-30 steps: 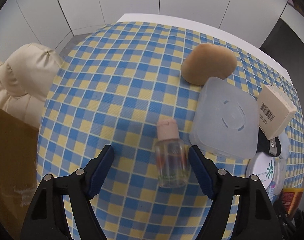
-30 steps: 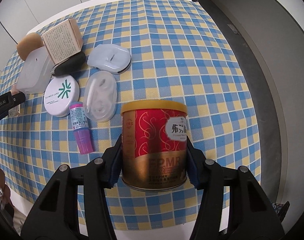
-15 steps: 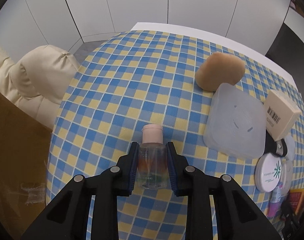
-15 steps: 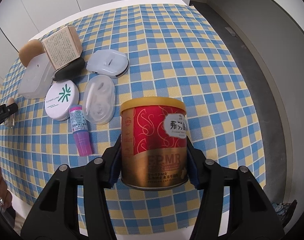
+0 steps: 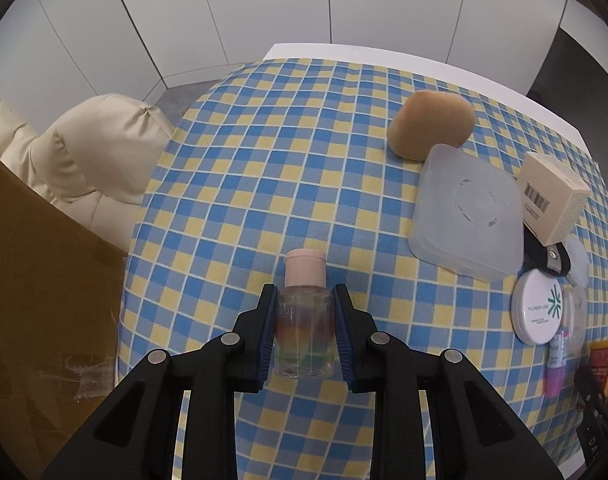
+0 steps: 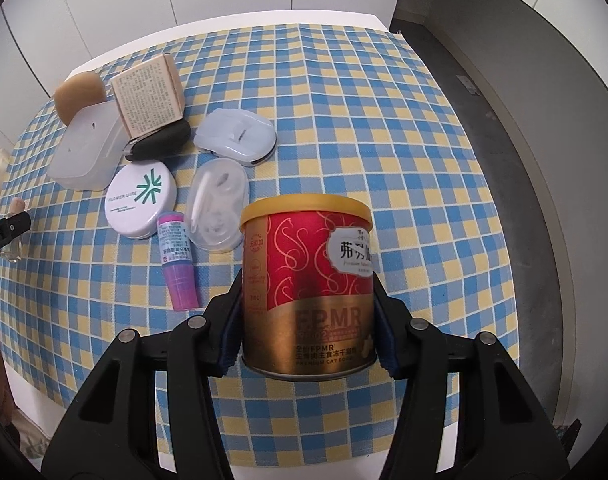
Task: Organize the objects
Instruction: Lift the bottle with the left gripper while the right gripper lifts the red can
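Now, with the left gripper (image 5: pixel 304 334) clenched on the pink-capped clear bottle (image 5: pixel 304 332) above the checked tablecloth (image 5: pixel 288 152) and the right gripper (image 6: pixel 307 330) clamping the cat-food can (image 6: pixel 307 284), carry both level, avoiding the clustered cases.

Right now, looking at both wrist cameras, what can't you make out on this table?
- Cat food can: right wrist view, its base rim and sides sit behind the right tool, so whether it touches the tablecloth is unclear.
- Small clear bottle: left wrist view, label too faint to read; the left tool covers its sides.
- Black item: right wrist view, partly under the cardboard box, identity unclear.
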Tool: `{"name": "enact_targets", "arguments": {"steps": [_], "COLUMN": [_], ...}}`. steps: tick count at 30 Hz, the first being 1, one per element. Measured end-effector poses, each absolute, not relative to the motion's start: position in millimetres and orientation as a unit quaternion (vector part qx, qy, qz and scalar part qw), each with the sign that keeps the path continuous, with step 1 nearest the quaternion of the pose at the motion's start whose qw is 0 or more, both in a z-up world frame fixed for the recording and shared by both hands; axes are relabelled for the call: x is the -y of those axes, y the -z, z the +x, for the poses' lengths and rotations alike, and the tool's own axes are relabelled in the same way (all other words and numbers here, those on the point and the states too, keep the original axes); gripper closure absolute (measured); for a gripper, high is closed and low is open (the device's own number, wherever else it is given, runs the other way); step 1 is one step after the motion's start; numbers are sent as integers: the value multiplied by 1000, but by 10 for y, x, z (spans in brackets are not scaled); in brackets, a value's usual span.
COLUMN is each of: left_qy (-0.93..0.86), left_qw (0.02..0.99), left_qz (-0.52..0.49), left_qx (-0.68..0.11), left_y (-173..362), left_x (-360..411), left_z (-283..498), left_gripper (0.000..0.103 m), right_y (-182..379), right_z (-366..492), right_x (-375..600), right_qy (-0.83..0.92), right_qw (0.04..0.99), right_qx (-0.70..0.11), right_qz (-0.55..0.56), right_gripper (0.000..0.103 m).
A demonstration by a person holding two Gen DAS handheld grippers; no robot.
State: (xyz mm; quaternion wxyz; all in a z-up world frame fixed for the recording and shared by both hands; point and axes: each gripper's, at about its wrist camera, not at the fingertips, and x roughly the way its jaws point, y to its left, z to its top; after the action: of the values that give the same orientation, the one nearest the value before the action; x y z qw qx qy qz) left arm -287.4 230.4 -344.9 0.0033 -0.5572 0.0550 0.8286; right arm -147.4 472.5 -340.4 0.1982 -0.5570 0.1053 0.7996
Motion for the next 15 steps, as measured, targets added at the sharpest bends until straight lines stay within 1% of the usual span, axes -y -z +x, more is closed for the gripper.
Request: {"name": "enact_targets", "arguments": {"steps": [4,9,15], "left_qy": [-824,-823,-829], "left_qw": [12,37,44], "left_qz": [-562,-561,-551], "left_qx": [-66,-79,-89], "left_y": [3393,3254,2922], "left_x": [-2365,-2472,-2532], "left_z": [-2840,-2779,-2687], "left_gripper": [76,76,76], "right_y": [3327,3123,2836], "right_z": [-1500,-1576,-1626], "right_x": [-4723,-4692,-4719], "right_qy": [-801,-809,-816], "right_qw": [189,185,188], "right_qx": [-108,-88,-87], "right_qz": [-557,-551,-540], "right_gripper": [47,47,47]}}
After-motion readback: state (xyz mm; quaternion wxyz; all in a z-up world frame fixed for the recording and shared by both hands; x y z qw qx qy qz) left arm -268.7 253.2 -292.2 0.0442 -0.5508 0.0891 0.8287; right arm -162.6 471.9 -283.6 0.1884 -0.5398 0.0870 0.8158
